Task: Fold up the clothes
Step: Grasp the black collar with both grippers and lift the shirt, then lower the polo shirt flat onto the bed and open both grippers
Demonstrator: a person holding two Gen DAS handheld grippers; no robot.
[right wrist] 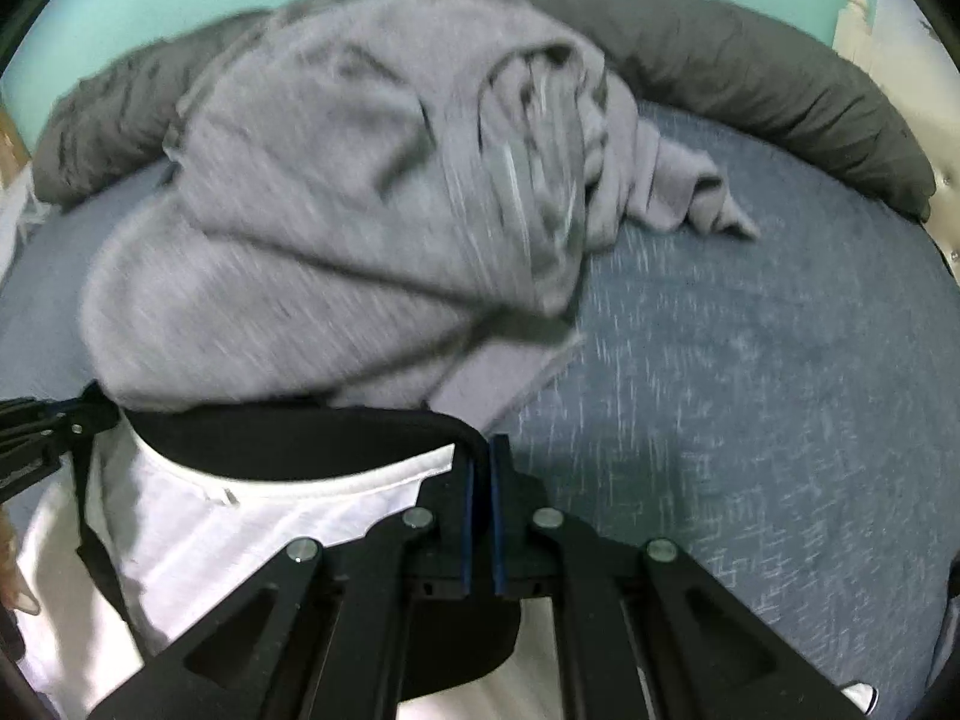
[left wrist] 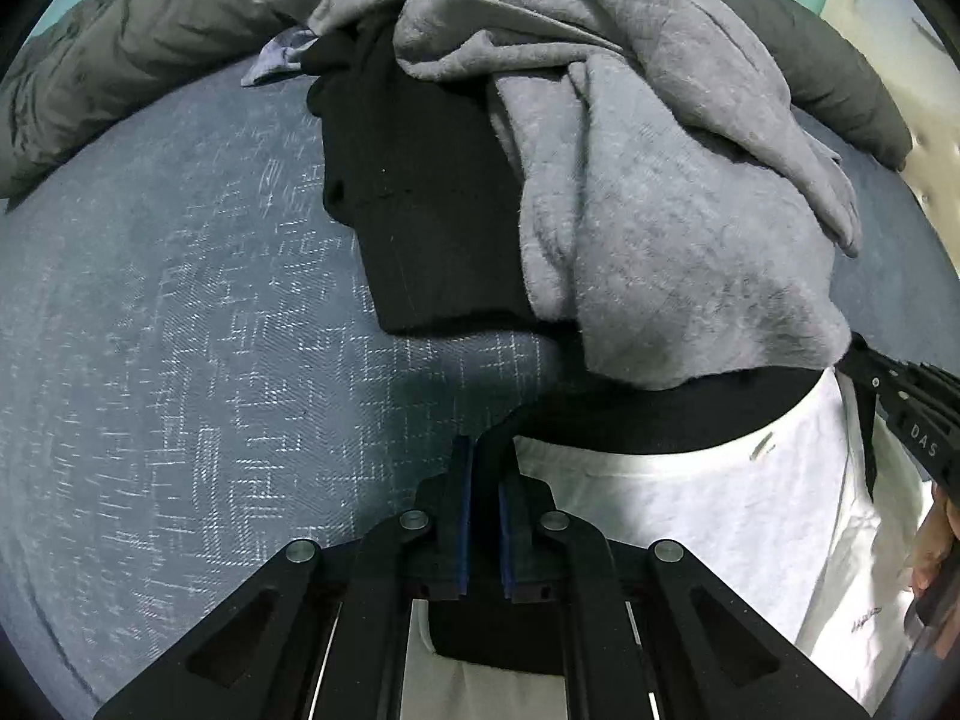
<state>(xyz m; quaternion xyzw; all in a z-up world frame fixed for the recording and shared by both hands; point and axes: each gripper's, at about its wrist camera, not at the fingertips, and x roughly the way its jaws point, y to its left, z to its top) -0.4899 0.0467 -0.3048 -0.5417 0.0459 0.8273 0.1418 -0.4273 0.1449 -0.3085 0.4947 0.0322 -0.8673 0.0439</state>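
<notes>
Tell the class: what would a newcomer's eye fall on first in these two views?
A white T-shirt with a black collar is stretched between the left gripper and right gripper, each shut on the collar. Behind it, a crumpled grey garment heaps on the blue bedsheet.

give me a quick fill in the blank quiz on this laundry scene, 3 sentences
1. Both tongs, left and right, grip a white shirt by its ____ collar.
2. The sweatshirt heaped beyond the shirt is ____ in colour.
3. The clothes lie on a ____ bedsheet.

Missing words: black; grey; blue
</notes>
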